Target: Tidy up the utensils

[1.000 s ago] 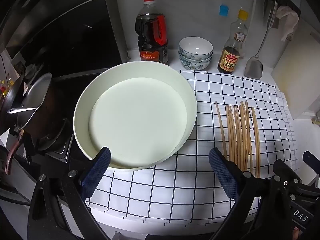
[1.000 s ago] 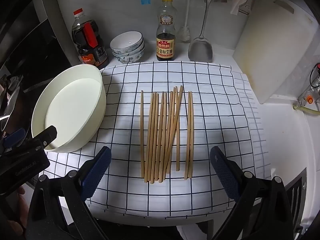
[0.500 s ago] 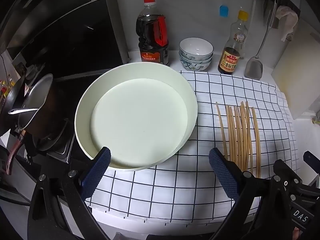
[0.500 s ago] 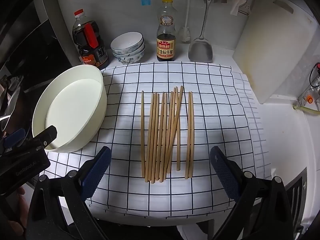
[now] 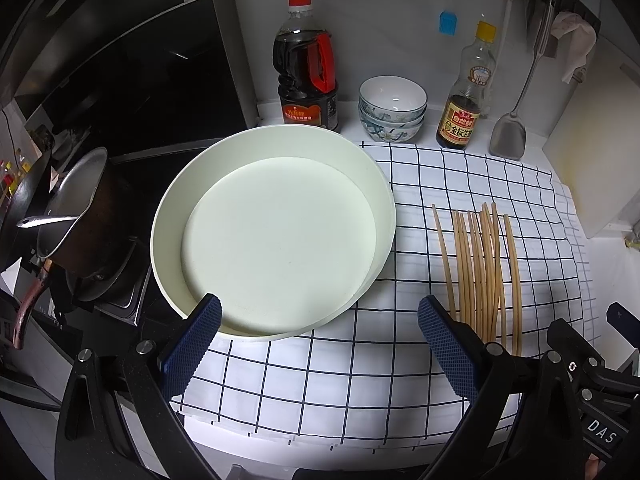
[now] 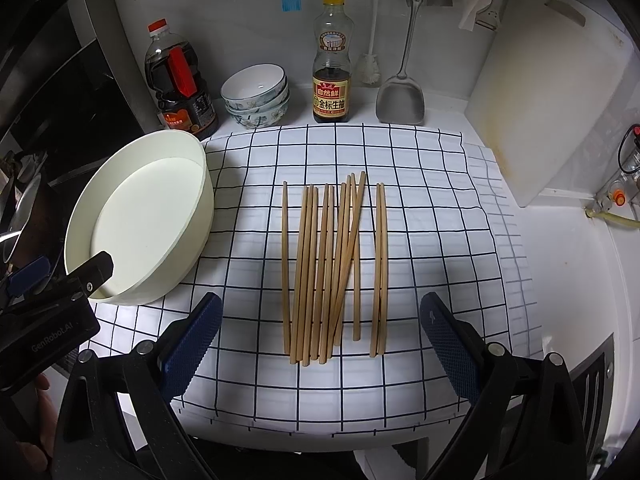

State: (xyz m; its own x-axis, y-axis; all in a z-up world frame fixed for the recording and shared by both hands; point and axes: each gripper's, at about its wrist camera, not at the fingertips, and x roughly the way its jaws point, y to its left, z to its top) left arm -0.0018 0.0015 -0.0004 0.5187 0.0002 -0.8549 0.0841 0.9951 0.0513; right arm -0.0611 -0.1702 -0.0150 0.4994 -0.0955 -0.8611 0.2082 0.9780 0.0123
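Note:
Several wooden chopsticks (image 6: pixel 332 268) lie side by side on a white checked cloth (image 6: pixel 432 216); they also show in the left wrist view (image 5: pixel 480 268). A round, empty white container (image 5: pixel 276 236) stands at the cloth's left edge, also in the right wrist view (image 6: pixel 140 220). My left gripper (image 5: pixel 320 344) is open and empty, above the container's near rim. My right gripper (image 6: pixel 320 344) is open and empty, just in front of the chopsticks' near ends. The left gripper's body (image 6: pixel 48 300) shows at the right wrist view's left edge.
At the back stand a dark sauce jug (image 6: pixel 180 80), stacked bowls (image 6: pixel 256 96), a soy sauce bottle (image 6: pixel 330 60) and a metal spatula (image 6: pixel 400 96). A white cutting board (image 6: pixel 548 92) leans at right. A pot (image 5: pixel 76 220) sits on the stove at left.
Both views have shifted only slightly; the left gripper has drifted a little. The chopsticks and container have not moved.

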